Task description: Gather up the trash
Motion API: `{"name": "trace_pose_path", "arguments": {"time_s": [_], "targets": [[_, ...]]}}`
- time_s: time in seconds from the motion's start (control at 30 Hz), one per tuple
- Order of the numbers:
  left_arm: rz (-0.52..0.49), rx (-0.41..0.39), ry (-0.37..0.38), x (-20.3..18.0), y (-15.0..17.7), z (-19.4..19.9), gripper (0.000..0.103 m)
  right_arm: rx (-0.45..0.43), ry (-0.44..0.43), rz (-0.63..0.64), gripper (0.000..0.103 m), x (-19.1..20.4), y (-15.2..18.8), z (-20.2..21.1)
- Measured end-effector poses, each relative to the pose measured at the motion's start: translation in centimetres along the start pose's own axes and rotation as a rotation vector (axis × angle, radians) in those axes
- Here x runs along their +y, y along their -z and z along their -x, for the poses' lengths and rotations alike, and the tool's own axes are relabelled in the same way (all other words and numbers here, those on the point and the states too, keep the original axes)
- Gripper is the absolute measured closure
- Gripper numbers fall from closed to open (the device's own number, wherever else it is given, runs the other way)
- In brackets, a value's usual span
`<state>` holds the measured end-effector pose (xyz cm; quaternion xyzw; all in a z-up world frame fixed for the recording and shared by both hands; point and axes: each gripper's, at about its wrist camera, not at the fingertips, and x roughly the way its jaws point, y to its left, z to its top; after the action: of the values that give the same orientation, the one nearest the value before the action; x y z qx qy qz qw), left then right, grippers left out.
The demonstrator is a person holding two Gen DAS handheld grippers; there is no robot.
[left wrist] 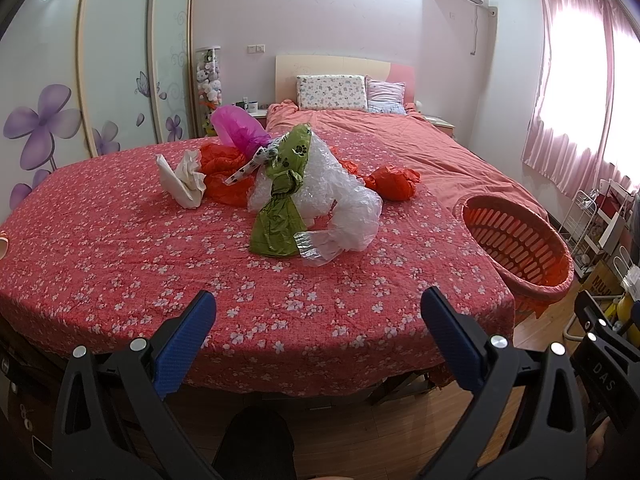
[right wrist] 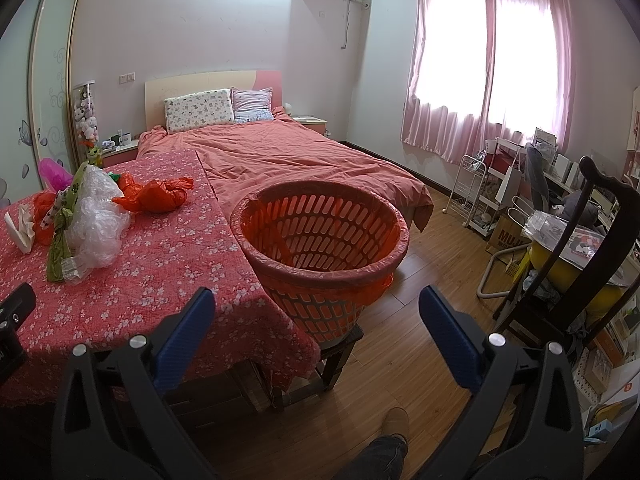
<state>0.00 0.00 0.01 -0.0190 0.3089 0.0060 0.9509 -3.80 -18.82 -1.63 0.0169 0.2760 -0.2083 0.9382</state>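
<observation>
your left gripper [left wrist: 316, 312] has its jaws spread and empty over the near edge of the floral tabletop [left wrist: 120, 248]. straight ahead, well apart, the green bag [left wrist: 280, 200] runs lengthwise away from you. your right gripper [right wrist: 316, 312], jaws likewise spread, faces the orange basket [right wrist: 320, 236]; left is nearer the trash.

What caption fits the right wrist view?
Open right gripper faces an orange basket beside the trash pile.
</observation>
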Motion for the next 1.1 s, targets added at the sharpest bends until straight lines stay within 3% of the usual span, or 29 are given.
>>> {"name": "trace_pose_path", "arguments": {"time_s": [1.1], "targets": [[-0.001, -0.001, 0.0, -1.0, 0.3, 0.1, 0.002, -0.001, -0.001, -0.003, 0.004, -0.1, 0.1, 0.0]]}}
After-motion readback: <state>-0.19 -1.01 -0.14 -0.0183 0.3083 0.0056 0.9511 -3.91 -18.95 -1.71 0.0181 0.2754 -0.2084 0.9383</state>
